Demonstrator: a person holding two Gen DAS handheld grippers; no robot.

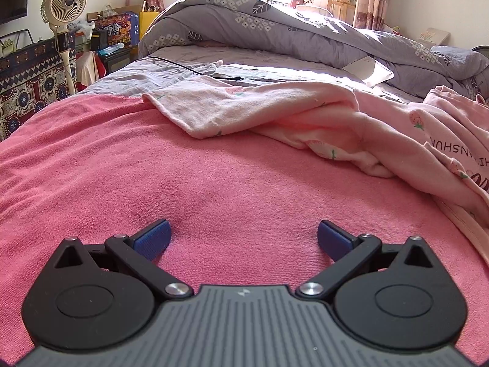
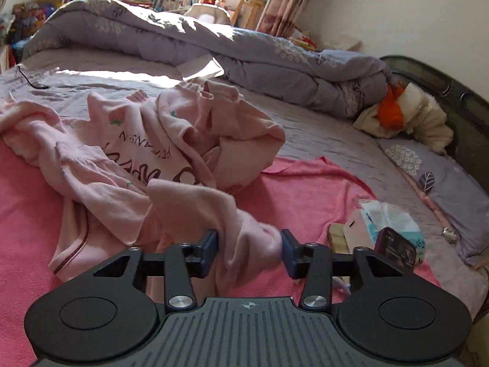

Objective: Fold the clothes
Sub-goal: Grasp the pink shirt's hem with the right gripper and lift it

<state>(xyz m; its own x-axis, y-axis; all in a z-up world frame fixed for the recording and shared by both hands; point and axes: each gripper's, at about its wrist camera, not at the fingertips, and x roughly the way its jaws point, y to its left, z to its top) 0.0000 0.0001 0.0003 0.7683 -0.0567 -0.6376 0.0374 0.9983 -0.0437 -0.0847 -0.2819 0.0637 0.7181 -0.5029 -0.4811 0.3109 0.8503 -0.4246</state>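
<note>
I am at the very start of the fold: the pink shirt (image 2: 146, 159) lies crumpled on the pink towel (image 1: 152, 183) spread over the bed, its printed front twisted and one part bunched up toward the grey quilt (image 2: 214, 49).

My left gripper (image 1: 244, 237) hangs over bare towel with its fingers spread wide and nothing between them; the shirt's nearest flap lies well ahead and to its right.

My right gripper (image 2: 250, 249) has a sleeve or hem end of the shirt between its fingers. They stand fairly wide, and the cloth fills most of the gap, but I cannot tell whether the pads are pressing on it or merely flanking it.

As I judge it, the step in hand is taking hold to spread the shirt flat. Next I need the right fingers firmly on that end, the left brought over to another edge, then both drawn apart. A phone (image 2: 397, 249) and tissue pack (image 2: 385, 214) lie just right of the right gripper, so I should keep my pull clear of them.
</note>
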